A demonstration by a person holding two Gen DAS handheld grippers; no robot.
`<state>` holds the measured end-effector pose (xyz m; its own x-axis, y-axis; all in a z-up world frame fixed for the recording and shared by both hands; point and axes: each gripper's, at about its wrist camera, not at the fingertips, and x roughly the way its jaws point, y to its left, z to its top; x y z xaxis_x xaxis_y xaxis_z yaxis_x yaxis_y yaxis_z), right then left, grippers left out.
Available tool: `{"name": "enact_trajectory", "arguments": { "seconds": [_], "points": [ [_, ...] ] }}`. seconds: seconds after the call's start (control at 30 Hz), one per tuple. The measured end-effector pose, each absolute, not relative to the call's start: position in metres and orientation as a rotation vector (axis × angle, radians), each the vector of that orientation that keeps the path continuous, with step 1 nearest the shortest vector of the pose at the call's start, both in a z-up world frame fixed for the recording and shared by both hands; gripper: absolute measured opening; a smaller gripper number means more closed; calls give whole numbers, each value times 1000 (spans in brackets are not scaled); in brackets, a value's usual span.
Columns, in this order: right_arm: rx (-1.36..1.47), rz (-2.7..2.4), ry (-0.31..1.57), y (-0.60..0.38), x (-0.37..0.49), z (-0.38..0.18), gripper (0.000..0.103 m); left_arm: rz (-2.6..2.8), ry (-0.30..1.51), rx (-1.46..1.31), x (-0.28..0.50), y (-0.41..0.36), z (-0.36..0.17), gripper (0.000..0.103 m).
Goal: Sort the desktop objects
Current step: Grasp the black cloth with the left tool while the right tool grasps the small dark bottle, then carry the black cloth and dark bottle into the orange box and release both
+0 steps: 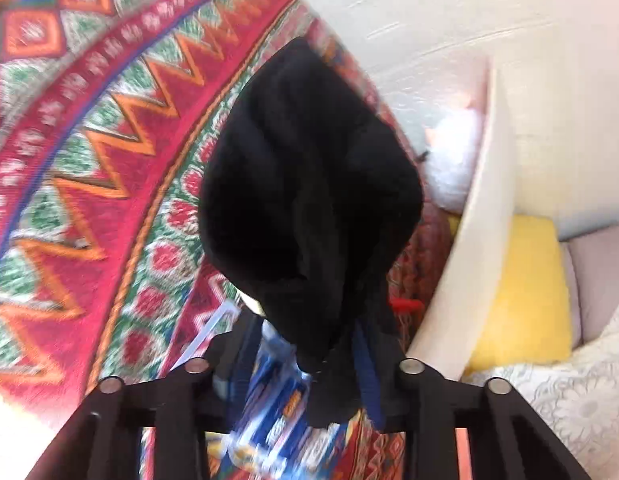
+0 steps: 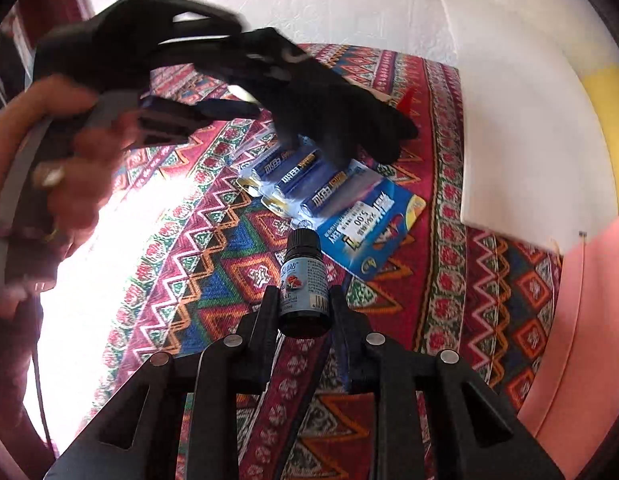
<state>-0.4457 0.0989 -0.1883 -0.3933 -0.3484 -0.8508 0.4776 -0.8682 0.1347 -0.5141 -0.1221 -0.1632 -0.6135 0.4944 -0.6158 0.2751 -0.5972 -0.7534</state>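
Observation:
A piece of black cloth hangs bunched from my left gripper, which is shut on its edge. It dangles just above a blue battery blister pack lying on the patterned tablecloth. In the right wrist view my right gripper is shut on a small dark bottle with a blue label and black cap, held upright above the cloth-covered table. Beyond it lies the battery pack, with the black cloth and the left gripper over it, carried by a hand.
A white container stands at the table's far right; its wall shows beside a yellow item. A small red object lies near the table's far edge. A pink surface borders the right side. Bright glare covers the tablecloth's left part.

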Motion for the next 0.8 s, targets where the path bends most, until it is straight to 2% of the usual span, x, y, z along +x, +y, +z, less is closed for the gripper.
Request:
{"name": "enact_trajectory", "arguments": {
  "seconds": [0.03,0.07,0.1,0.33,0.43,0.5,0.57,0.6,0.63,0.8],
  "points": [
    [1337,-2262,128,104,-444,-185,26,2364,-1322,-1274,-503,-124,-154,28],
    [1328,-2256,73,108,-441,-180,26,2380,-1311,-1239,-490,-126,-144,18],
    [1319,-2249,18,112,-439,-175,26,2396,-1300,-1203,-478,-128,-134,12],
    [1197,-2156,-328,136,-406,-133,26,2502,-1172,-973,-386,-141,-60,12],
    [1122,-2156,-412,146,-393,-111,26,2558,-1102,-990,-358,-145,-44,12],
    [1062,-2180,-441,155,-383,-95,26,2578,-1071,-1062,-351,-142,-47,24],
    [1007,-2204,-478,167,-374,-81,26,2590,-1053,-1183,-357,-137,-61,87],
    [982,-2214,-500,174,-370,-75,26,2600,-1045,-1237,-362,-132,-73,97],
    [956,-2224,-522,181,-366,-69,26,2615,-1024,-1291,-371,-126,-86,100],
    [891,-2271,-566,210,-362,-50,26,2627,-922,-1563,-421,-99,-156,100]
  ]
}}
